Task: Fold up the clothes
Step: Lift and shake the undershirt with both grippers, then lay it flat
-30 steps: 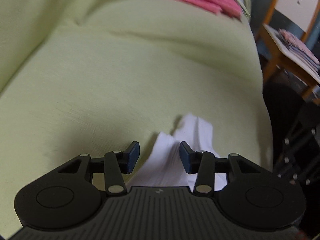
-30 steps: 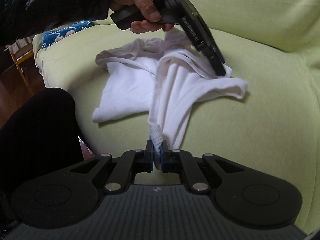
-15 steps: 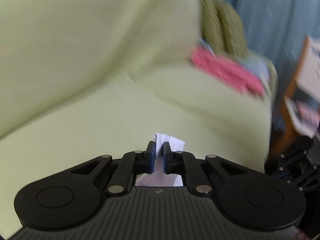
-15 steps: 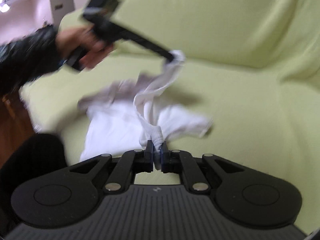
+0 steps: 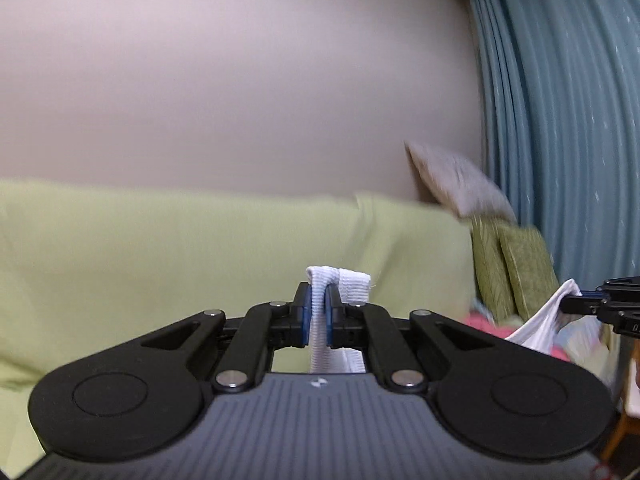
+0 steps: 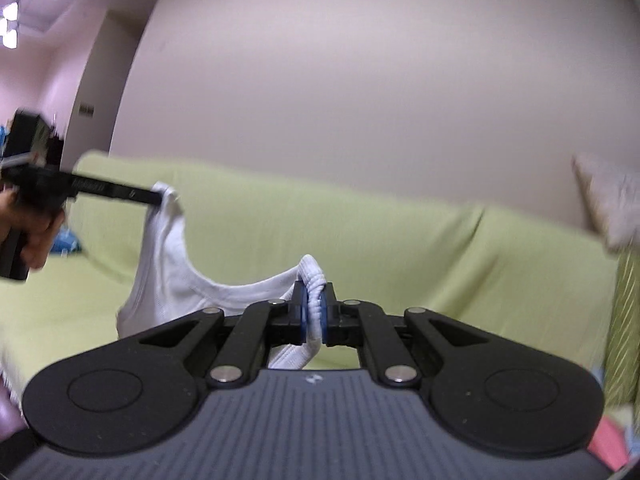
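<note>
A white ribbed tank top (image 6: 168,276) hangs in the air in front of the green sofa, held by its two shoulder straps. My left gripper (image 5: 317,308) is shut on one strap (image 5: 340,280), which folds over the pads. My right gripper (image 6: 315,308) is shut on the other strap (image 6: 314,276). In the right wrist view the left gripper (image 6: 158,196) shows at the far left, level, in a person's hand (image 6: 28,228), with the neckline sagging between both grips. In the left wrist view the right gripper (image 5: 580,302) shows at the right edge, pinching white cloth (image 5: 540,320).
The sofa backrest (image 5: 200,240) under a light green cover fills the background below a plain wall. A grey cushion (image 5: 456,180) and green patterned cushions (image 5: 516,268) sit at the sofa's right end beside a teal curtain (image 5: 568,120). Pink clothing (image 5: 480,322) lies there too.
The left gripper closed on the strap lying on the seat. Both grippers then rose and tilted up to level, lifting the tank top off the sofa so it hangs between them.
</note>
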A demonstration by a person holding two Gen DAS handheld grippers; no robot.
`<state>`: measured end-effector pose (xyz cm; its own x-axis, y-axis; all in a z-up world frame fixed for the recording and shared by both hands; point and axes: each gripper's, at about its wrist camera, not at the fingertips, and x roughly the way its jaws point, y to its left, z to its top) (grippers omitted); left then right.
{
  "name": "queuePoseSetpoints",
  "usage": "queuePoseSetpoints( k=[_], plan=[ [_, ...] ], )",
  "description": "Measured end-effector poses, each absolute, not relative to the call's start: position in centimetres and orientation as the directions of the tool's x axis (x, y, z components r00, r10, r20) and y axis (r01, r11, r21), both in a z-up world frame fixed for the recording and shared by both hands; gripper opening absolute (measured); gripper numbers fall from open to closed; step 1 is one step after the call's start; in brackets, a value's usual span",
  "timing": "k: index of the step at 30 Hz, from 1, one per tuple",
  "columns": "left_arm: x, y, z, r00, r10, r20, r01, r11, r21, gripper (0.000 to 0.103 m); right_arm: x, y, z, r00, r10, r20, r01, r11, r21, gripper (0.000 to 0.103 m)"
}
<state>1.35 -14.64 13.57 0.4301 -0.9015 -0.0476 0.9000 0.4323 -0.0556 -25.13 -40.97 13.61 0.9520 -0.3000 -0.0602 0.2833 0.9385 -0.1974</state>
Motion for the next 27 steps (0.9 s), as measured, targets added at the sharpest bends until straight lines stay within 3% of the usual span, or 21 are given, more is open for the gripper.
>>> queuePoseSetpoints(
  k=[5, 10, 14, 22, 27],
  plan=[
    [1.5, -13.8, 16.7, 0.469, -0.883, 0.003, 0.881, 0.468, -0.062, 0.004, -24.5, -41.3, 17.2, 0.945, -0.326, 0.042, 0.327, 0.922, -0.208, 0.005],
    [5.5, -18.7, 15.0, 0.511, -0.856, -0.073, 0.852, 0.516, -0.084, 0.004, -18.8, -44.9, 16.3, 0.939, -0.345, 0.004, 0.337, 0.916, -0.216, 0.005],
    [10.8, -25.5, 9.7, 0.525, -0.828, -0.197, 0.828, 0.55, -0.109, 0.004, -12.3, -49.3, 12.0, 0.924, -0.368, -0.105, 0.334, 0.91, -0.245, 0.005],
    [20.8, -39.2, -6.4, 0.52, -0.703, -0.485, 0.766, 0.635, -0.099, 0.004, 2.6, -60.8, -2.3, 0.835, -0.354, -0.422, 0.302, 0.935, -0.187, 0.005],
    [25.3, -43.3, -13.4, 0.494, -0.644, -0.584, 0.748, 0.657, -0.091, 0.004, 8.5, -64.7, -9.1, 0.778, -0.35, -0.522, 0.304, 0.937, -0.175, 0.005]
  ],
)
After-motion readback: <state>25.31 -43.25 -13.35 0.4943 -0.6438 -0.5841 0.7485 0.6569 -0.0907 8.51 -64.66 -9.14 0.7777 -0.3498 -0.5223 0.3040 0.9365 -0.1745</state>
